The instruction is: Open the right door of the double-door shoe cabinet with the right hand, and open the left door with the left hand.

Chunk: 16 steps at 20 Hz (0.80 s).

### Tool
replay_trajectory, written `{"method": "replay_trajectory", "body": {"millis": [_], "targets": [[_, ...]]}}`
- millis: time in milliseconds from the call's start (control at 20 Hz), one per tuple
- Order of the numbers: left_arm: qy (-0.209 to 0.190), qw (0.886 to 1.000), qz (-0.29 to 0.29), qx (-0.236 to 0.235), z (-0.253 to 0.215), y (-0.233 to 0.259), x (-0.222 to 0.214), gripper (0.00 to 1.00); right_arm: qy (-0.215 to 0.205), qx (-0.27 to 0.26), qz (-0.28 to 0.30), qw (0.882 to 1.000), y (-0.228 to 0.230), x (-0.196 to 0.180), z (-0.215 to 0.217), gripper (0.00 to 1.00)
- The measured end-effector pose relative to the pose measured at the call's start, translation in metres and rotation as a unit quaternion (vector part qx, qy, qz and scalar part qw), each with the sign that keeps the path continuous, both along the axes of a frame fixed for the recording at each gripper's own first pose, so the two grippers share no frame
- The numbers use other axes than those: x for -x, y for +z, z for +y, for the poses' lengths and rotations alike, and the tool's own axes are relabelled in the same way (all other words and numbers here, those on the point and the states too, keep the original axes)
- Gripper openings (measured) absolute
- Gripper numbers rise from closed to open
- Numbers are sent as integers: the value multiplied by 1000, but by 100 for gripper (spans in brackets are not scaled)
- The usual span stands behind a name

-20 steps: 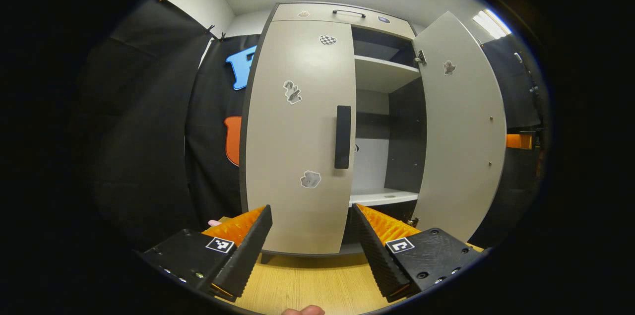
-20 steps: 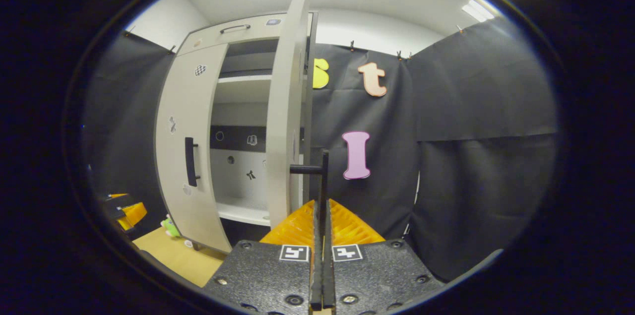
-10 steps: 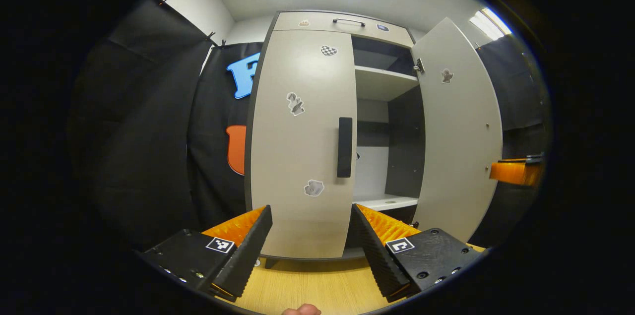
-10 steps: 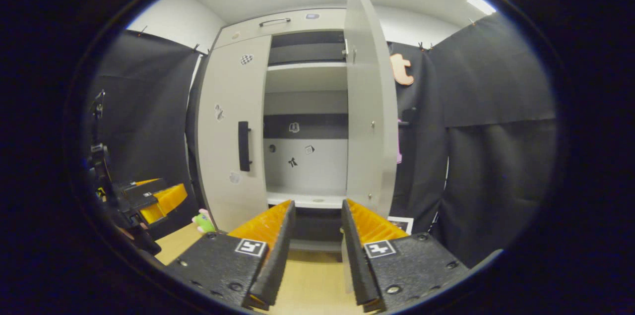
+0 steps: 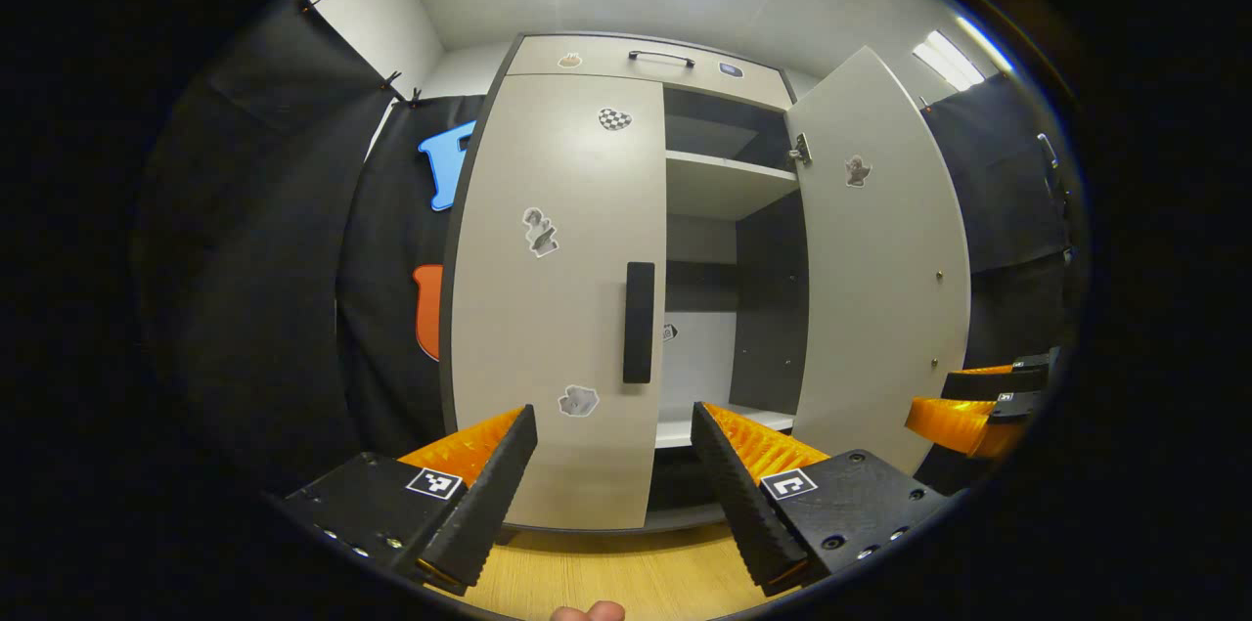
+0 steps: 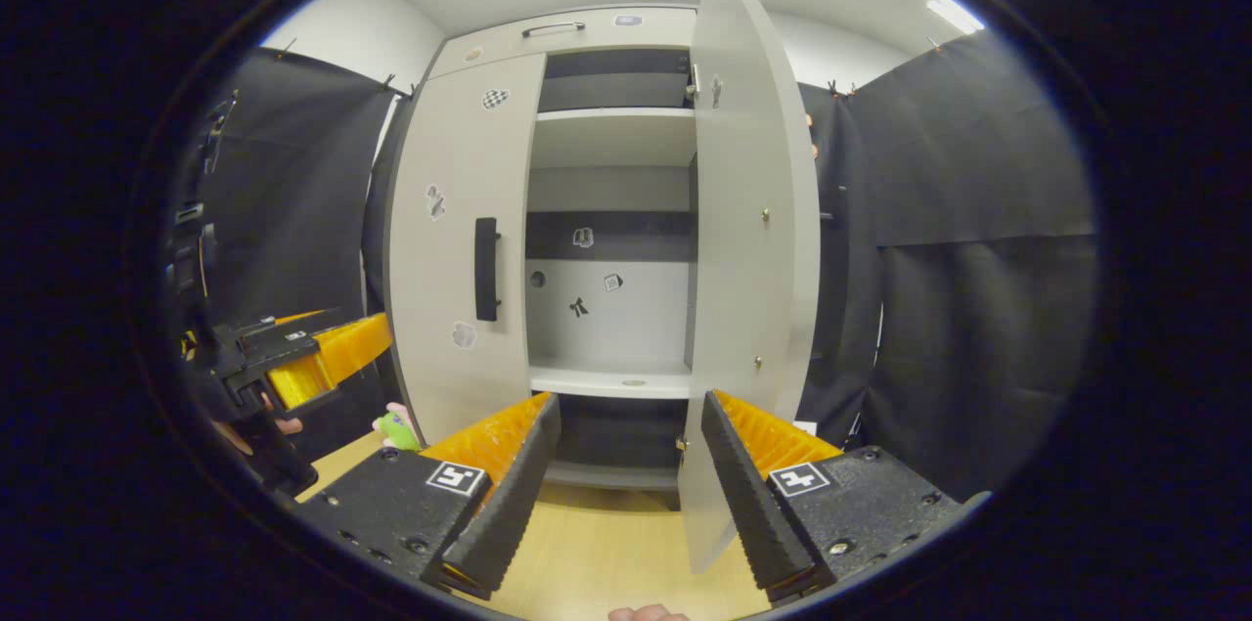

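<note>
The shoe cabinet (image 5: 626, 64) stands dead ahead on the wooden tabletop (image 5: 626, 572), backed against the black cloth wall. Its right door (image 5: 880, 269) hangs wide open, swung out on its hinges, and inside you can see a pale shelf (image 6: 611, 137) up high and another shelf (image 6: 606, 378) lower down, with small stickers on the back panel. The left door (image 5: 553, 288) sits shut, flush with the frame, its dark vertical handle (image 5: 639, 322) near the inner edge and untouched.

The left tongs (image 5: 614, 445) hover in front of that closed door, fingers spread well apart, gripping nothing, the handle just above the gap between them. The right tongs (image 6: 631, 440) are held off from the open door, also spread apart and empty; the door's edge stands between and beyond their fingers. In the left gripper view they show at the far right, beside the open door. A small green toy (image 6: 396, 427) sits on the tabletop near the cabinet's left foot.
</note>
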<state>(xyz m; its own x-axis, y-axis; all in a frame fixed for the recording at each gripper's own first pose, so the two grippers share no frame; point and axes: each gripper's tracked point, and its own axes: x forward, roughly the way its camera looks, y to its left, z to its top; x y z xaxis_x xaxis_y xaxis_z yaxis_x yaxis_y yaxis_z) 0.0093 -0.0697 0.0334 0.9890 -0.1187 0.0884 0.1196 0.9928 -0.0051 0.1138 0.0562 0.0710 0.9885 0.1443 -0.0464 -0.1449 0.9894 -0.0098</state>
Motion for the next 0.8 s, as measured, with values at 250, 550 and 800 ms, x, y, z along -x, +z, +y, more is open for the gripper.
{"method": "replay_trajectory", "body": {"millis": [250,550,800], "targets": [[-24,1000,18,-3,-21,10,-64,95,15,-5,11,1000,-6,4,6,92],[-4,1000,16,-17,-28,25,-133,95,24,2,21,999,-13,10,7,91],[-2,999,28,-18,-34,25,-170,95,11,-7,16,1000,-12,11,2,91]]}}
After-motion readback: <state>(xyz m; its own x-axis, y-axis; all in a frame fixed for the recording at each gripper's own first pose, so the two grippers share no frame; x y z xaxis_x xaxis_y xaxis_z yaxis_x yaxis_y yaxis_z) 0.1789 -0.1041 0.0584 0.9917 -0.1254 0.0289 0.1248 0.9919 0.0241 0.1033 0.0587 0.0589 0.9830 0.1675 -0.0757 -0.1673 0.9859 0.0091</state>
